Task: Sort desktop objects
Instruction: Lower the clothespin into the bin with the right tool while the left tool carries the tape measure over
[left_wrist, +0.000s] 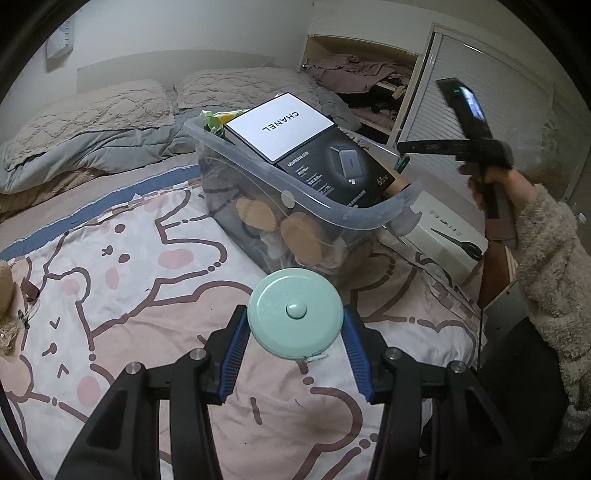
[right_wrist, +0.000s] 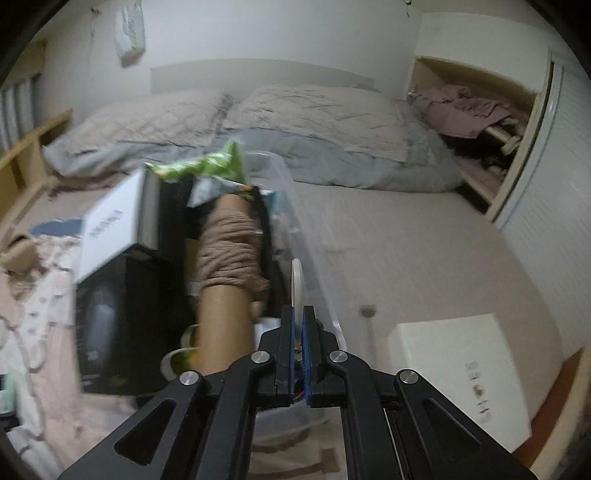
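Gripping a round mint-green tape measure (left_wrist: 294, 313), the left tongs (left_wrist: 294, 334) hover at six o'clock from the clear plastic bin (left_wrist: 343, 218), while the right tongs (right_wrist: 297, 321) are closed, empty.

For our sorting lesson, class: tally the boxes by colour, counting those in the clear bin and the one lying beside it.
White boxes: 2 (the CHANEL box in the clear bin, the white box with scissors on it beside it)
Black boxes: 1 (the UGREEN box)
Total: 3
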